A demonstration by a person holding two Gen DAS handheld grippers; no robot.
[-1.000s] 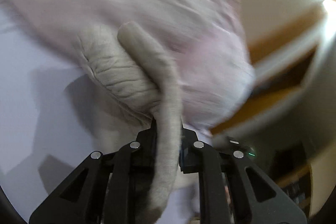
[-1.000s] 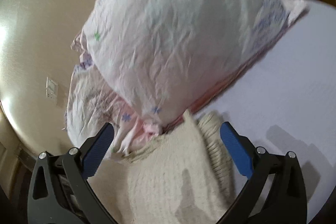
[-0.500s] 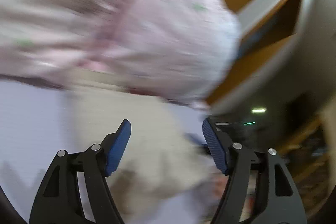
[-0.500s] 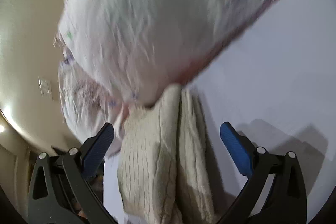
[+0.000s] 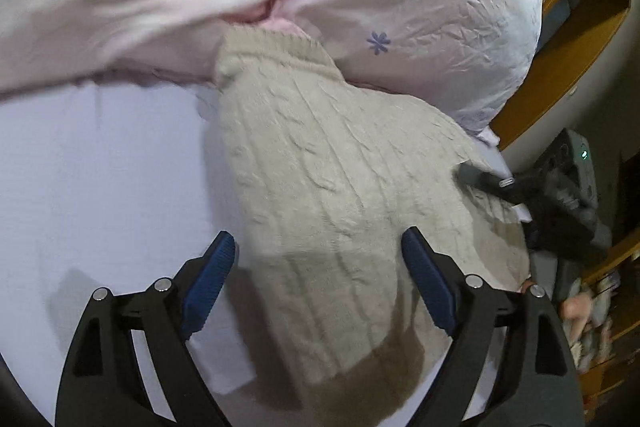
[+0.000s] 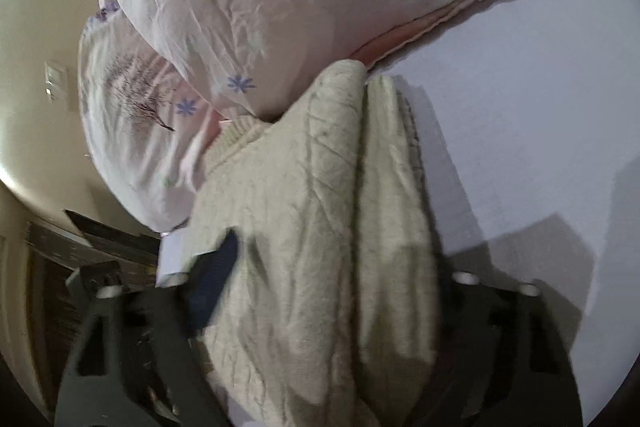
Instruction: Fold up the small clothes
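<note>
A cream cable-knit sweater (image 5: 336, 187) lies folded on the white sheet (image 5: 100, 179), its ribbed end against the pillows. My left gripper (image 5: 316, 267) is open just above its near part, fingers apart on either side, holding nothing. In the right wrist view the sweater (image 6: 320, 227) fills the space between the fingers of my right gripper (image 6: 328, 291); its jaws stand apart, the left blue pad (image 6: 216, 271) beside the knit, the right one hidden by cloth. The right gripper also shows in the left wrist view (image 5: 520, 187), at the sweater's right edge.
Two pink-white pillows with small flower prints (image 5: 420, 7) (image 6: 260, 7) lie behind the sweater. A wooden bed frame (image 5: 560, 47) and the bed's right edge are close by. The white sheet (image 6: 540, 107) stretches to the right in the right wrist view.
My left gripper has let go of the sweater and opened. The sweater now lies flat on the sheet. My right gripper has moved in closer over the sweater.
</note>
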